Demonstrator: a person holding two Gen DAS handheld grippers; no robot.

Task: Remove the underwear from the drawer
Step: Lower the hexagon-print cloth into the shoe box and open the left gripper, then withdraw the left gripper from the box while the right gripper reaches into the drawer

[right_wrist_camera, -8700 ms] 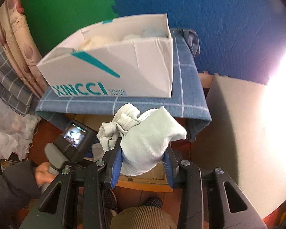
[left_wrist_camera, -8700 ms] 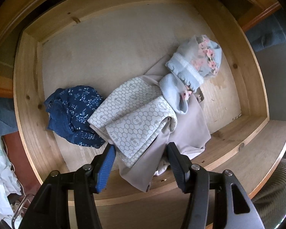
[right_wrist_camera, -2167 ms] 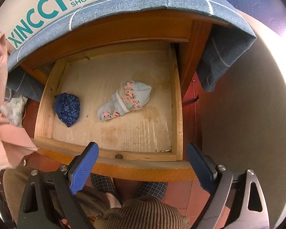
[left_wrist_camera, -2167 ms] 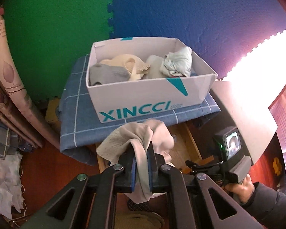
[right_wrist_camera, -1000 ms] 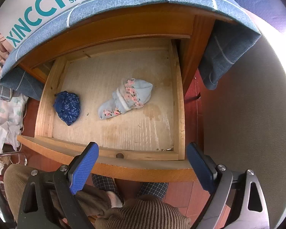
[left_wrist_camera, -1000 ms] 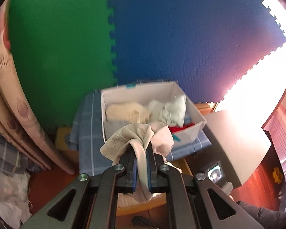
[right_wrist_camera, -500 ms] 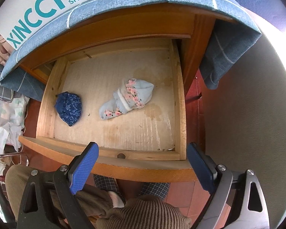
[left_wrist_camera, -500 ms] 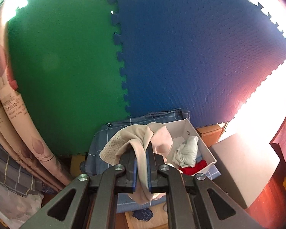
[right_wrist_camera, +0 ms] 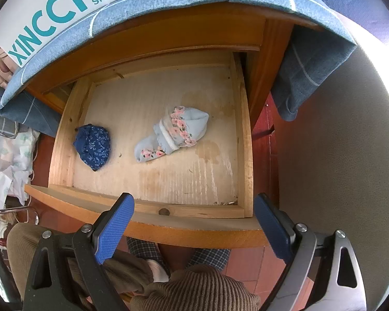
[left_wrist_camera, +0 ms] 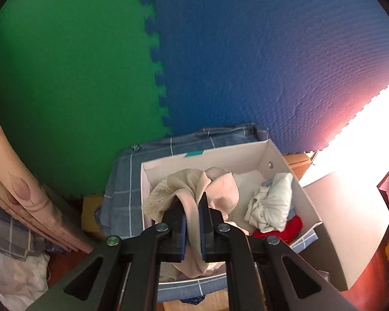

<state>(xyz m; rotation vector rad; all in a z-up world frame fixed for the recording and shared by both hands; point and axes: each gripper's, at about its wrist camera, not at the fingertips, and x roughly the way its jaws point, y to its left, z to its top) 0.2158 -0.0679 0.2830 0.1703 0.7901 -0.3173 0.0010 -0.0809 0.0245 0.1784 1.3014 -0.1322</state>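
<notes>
My left gripper (left_wrist_camera: 192, 208) is shut on beige-pink underwear (left_wrist_camera: 215, 189), which hangs over the white shoe box (left_wrist_camera: 220, 155). Pale green and red garments (left_wrist_camera: 271, 204) lie in the box's right half. In the right wrist view the wooden drawer (right_wrist_camera: 242, 129) stands pulled out. A navy floral pair (right_wrist_camera: 92, 146) lies at its left. A light blue pair with pink flowers (right_wrist_camera: 176, 133) lies near the middle. My right gripper (right_wrist_camera: 194, 223) hovers open above the drawer's front edge with nothing between its fingers.
The shoe box sits on a blue checked cloth (left_wrist_camera: 122, 181) that covers the cabinet top (right_wrist_camera: 168, 36). Green and blue foam mats (left_wrist_camera: 220, 51) line the wall behind. Curtains (left_wrist_camera: 18, 202) hang at the left. A person's knees (right_wrist_camera: 194, 290) are below the drawer front.
The left gripper has carried the beige-pink underwear forward, so the shoe box now lies right beneath it. The right gripper and the drawer's contents have not moved.
</notes>
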